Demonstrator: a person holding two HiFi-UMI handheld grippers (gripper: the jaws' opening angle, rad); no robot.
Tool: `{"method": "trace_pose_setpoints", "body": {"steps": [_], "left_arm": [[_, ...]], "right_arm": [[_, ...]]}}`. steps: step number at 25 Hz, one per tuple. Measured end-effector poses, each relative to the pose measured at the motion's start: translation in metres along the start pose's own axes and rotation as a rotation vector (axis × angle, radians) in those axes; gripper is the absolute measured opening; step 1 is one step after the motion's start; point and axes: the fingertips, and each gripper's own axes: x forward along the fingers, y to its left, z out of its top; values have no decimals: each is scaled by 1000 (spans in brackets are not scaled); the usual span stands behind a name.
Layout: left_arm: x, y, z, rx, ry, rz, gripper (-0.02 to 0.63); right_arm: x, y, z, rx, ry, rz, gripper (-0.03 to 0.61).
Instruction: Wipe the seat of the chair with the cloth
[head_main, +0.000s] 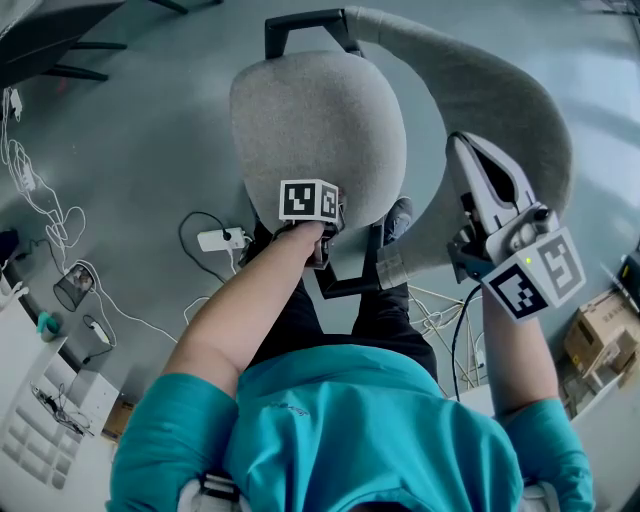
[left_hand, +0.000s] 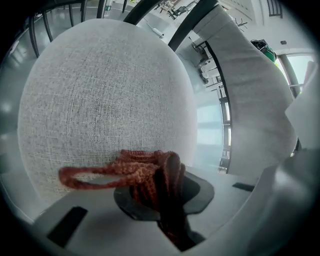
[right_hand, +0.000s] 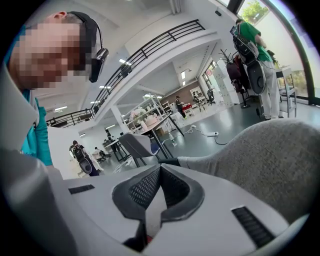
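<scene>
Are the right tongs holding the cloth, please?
No, the right tongs are shut and empty; the left tongs grip the red cloth.

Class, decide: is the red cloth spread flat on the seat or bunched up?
Bunched: the cloth is folded, one loop loose, pinched in the left tool before the seat.
</scene>
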Motion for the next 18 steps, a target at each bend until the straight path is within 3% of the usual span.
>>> {"method": "trace_pose_setpoints", "body": {"steps": [18], "left_arm": [[27,-38,8,51,37,-19,63]], "right_arm": [[-12,-12,8,31,-22,11,-2]]}}
